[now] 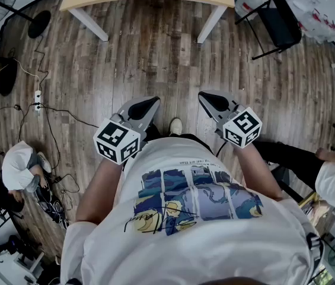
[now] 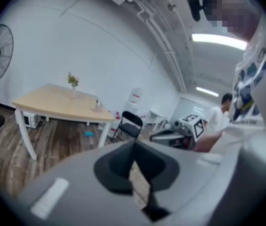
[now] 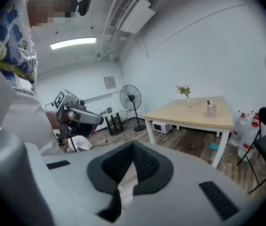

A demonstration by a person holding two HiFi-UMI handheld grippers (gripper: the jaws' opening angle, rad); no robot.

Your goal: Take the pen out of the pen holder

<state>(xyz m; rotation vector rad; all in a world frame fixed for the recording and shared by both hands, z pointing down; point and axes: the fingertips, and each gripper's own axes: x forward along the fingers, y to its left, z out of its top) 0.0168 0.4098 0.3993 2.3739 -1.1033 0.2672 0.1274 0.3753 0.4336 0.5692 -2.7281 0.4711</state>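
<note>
Left claw (image 2: 133, 147) pads pressed together at the tips, only a thin sliver of floor showing lower down between them, nothing pinched. Right claw (image 3: 133, 148) the same: tips meeting, empty, touching nothing. Both are held up close against the person's chest, side by side and apart, pointing out over the wood floor (image 1: 155, 58) toward the table (image 3: 189, 117). The pen holder (image 3: 211, 110), a clear cup, stands on the table near its right end as the right gripper view sees it, well apart from both claws. The pen (image 3: 209, 103) is a small dark bit sticking up out of the cup, too small to make out further. A small vase with a sprig (image 3: 185, 93) sits toward the table's far edge. There is wide open floor between the person and the table's near edge. A black folding chair (image 1: 280, 19) stands off the table's right corner and a standing fan (image 3: 130, 98) off the left. In the head view the table is cut off by the top edge and the shirt hides the lower body. A crouched person (image 1: 19, 166) is at the left, among cables.
</note>
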